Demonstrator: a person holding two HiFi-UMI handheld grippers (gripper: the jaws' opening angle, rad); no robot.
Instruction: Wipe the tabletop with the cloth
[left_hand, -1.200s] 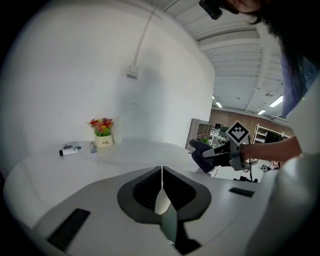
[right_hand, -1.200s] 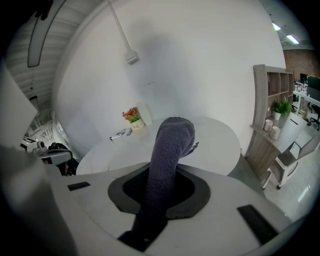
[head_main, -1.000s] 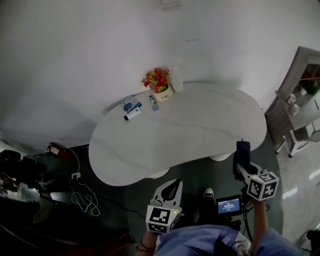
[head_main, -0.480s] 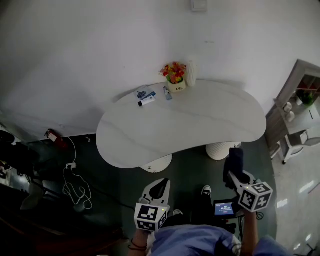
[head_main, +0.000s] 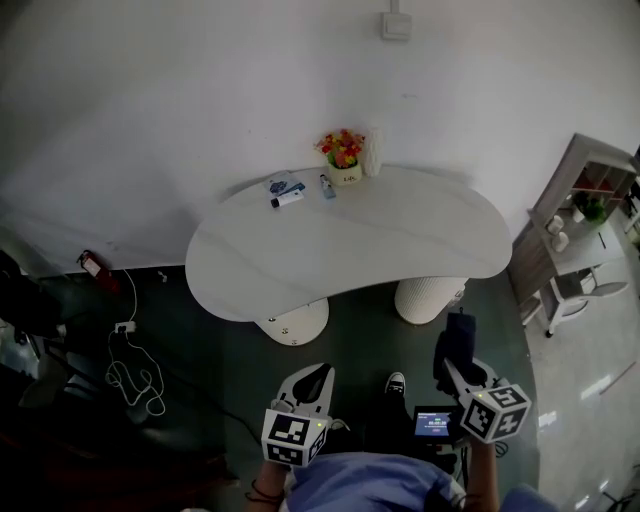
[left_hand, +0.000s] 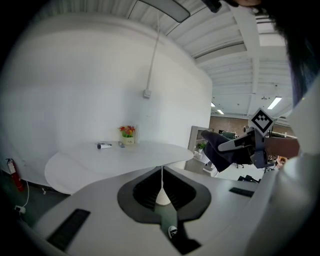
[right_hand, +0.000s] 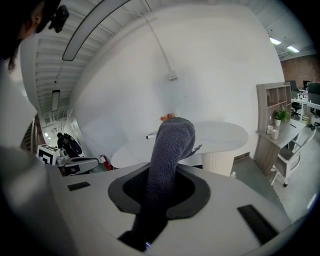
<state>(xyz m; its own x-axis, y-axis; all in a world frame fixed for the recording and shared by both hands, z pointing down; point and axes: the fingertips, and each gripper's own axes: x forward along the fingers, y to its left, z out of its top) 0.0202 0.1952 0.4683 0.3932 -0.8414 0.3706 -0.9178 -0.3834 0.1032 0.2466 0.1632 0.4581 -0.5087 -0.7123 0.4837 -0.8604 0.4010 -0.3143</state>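
The dark grey cloth (right_hand: 171, 145) is clamped in the right gripper (head_main: 462, 362), standing up out of its closed jaws in a folded hump. It is held above the floor on the near side of the tabletop (head_main: 380, 245), well apart from it and off its right end. The left gripper (head_main: 306, 386) is also short of the tabletop's near edge; its jaws are pressed together with nothing between them. At the tabletop's far edge a small pot (head_main: 346, 176) holds red and orange flowers (head_main: 340, 148). Just left of the pot lie a small bottle (head_main: 326, 186), a tube (head_main: 287, 199) and a packet (head_main: 281, 183).
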